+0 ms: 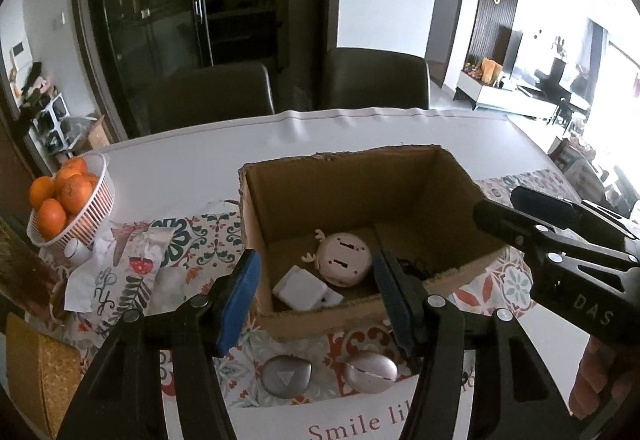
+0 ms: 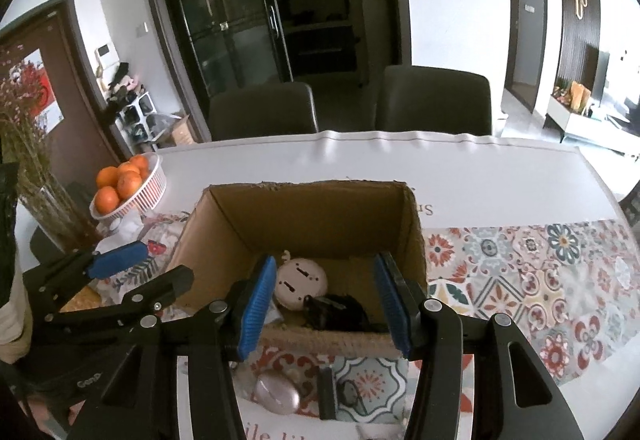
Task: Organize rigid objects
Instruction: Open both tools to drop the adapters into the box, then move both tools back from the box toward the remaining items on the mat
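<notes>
An open cardboard box (image 1: 424,180) stands on the patterned runner. In it lie a pink round deer-shaped gadget (image 1: 346,258), a white square case (image 1: 300,286) and a black object (image 2: 340,310). My left gripper (image 1: 316,300) hovers open over the box's near wall, nothing between its blue pads. My right gripper (image 2: 324,310) is also open and empty above the same wall (image 2: 332,340). On the table in front of the box rest a grey pebble-shaped device (image 1: 286,380), a pink pebble-shaped one (image 1: 372,372) and a small black item (image 2: 348,392).
A white basket of oranges (image 1: 72,208) sits at the left, with a printed cloth (image 1: 124,272) beside it. A vase of dried flowers (image 2: 44,200) stands far left. Two dark chairs (image 2: 264,112) line the table's far edge. The right gripper (image 1: 498,202) reaches in from the right.
</notes>
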